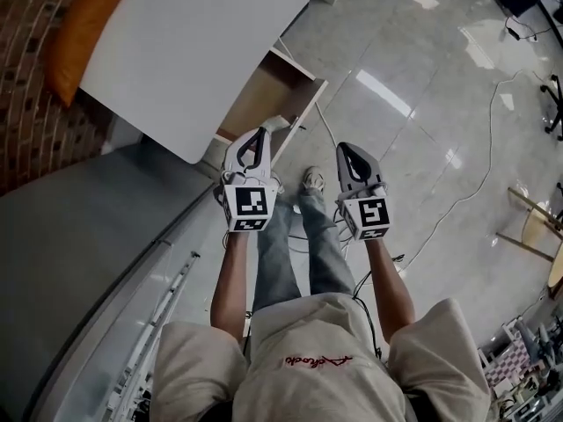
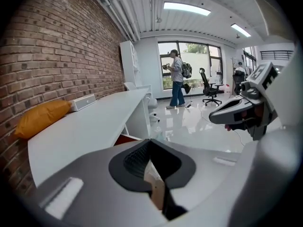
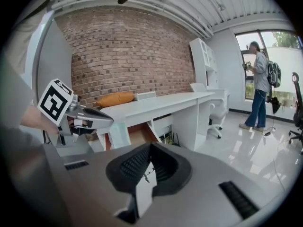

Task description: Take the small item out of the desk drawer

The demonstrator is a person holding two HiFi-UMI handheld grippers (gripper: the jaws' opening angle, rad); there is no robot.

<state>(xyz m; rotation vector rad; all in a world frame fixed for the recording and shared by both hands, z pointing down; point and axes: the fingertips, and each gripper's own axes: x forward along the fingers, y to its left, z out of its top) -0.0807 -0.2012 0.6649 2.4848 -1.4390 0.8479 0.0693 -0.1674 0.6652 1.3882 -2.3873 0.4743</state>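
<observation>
The white desk (image 1: 202, 51) runs along the brick wall, and its drawer (image 1: 268, 95) stands pulled open with a bare wooden inside. I see no small item in the drawer or in either gripper. My left gripper (image 1: 261, 133) hangs in the air just in front of the drawer, its jaws closed together with nothing showing between them. My right gripper (image 1: 345, 148) is level with it to the right over the floor, and it is shut too. The left gripper view looks over the left gripper (image 2: 150, 141) at the desk top. The right gripper view shows the right gripper (image 3: 150, 145) facing the open drawer (image 3: 137, 134).
An orange cushion (image 1: 84, 33) and a white box (image 2: 83, 101) lie on the desk by the wall. Cables (image 1: 466, 192) trail over the glossy floor. Far off stand a person (image 2: 177, 77) and an office chair (image 2: 208, 86). My own legs are below the grippers.
</observation>
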